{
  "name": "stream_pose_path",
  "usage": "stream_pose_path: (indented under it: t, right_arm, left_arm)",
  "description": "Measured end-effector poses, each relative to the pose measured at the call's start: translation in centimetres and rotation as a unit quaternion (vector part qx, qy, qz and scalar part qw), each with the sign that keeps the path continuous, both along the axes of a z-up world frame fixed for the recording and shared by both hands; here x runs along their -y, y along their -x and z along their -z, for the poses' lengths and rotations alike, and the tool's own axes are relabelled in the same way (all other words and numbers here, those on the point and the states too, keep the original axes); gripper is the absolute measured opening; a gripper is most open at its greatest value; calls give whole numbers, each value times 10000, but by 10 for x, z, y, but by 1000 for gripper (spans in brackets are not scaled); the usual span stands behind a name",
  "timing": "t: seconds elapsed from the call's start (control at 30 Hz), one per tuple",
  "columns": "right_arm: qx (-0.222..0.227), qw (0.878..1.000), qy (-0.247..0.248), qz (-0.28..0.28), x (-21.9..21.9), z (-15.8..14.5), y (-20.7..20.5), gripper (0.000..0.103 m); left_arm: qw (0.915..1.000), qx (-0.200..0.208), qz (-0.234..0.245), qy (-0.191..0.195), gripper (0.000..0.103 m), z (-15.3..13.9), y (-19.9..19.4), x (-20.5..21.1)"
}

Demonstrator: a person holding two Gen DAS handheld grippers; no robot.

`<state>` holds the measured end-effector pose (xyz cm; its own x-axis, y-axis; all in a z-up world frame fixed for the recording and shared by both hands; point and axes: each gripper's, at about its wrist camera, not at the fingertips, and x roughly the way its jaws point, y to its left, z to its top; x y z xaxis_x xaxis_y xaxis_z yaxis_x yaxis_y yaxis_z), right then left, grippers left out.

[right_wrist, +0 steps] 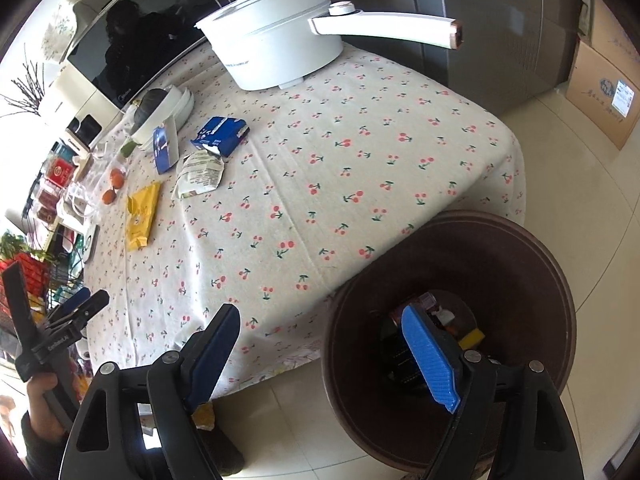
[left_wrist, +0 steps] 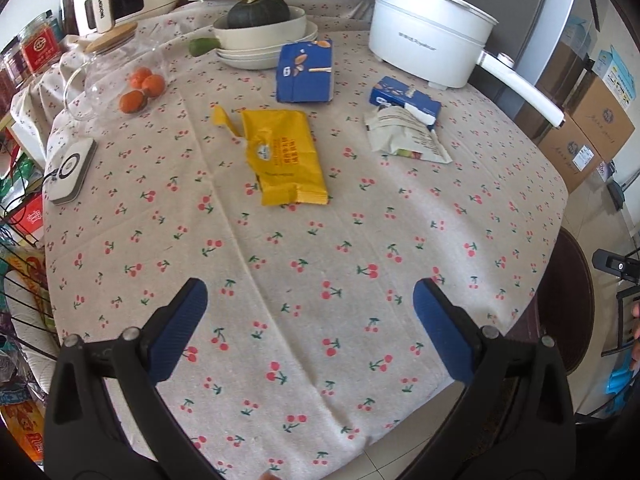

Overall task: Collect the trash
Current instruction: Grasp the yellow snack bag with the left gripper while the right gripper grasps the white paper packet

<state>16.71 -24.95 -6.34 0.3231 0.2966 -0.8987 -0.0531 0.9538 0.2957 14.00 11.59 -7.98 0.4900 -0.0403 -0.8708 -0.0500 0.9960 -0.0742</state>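
Both tongs, left and right, were spread empty; the right was over the bin. Next, the yellow wrapper beyond the bin was to be reached

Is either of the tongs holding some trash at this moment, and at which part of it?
Nothing is held. The left tongs stand open over bare tablecloth, and the right tongs stand open above the brown bin, empty.
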Motion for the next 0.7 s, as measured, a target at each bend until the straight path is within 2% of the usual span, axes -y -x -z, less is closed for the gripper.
stream_pose_path:
  t: [0.2, 0.4, 0.5, 0.63, 0.7]
  right_arm:
    - [-60, 10000, 53, -7, -31, 14, -14, 85]
    - [-212, 9995, 128, 211, -51, 36, -31, 86]
    - [-215, 9990, 258, 300, -58, 44, -39, 86]
    - [-196, 9985, 386, 322, -67, 52, -46, 86]
    - [-168, 9985, 431, 296, -70, 54, -48, 86]
  left_arm:
    - [9994, 40, -350, -13, 102, 16, -23, -21]
    - [9981, 228, -580, 3, 102, 30, -56, -21]
    - [9970, 226, -743, 78, 102, 36, -72, -19]
    - [9947, 282, -984, -77, 102, 48, -87, -17]
    - [9945, 242, -1017, -6, 101, 57, -92, -18]
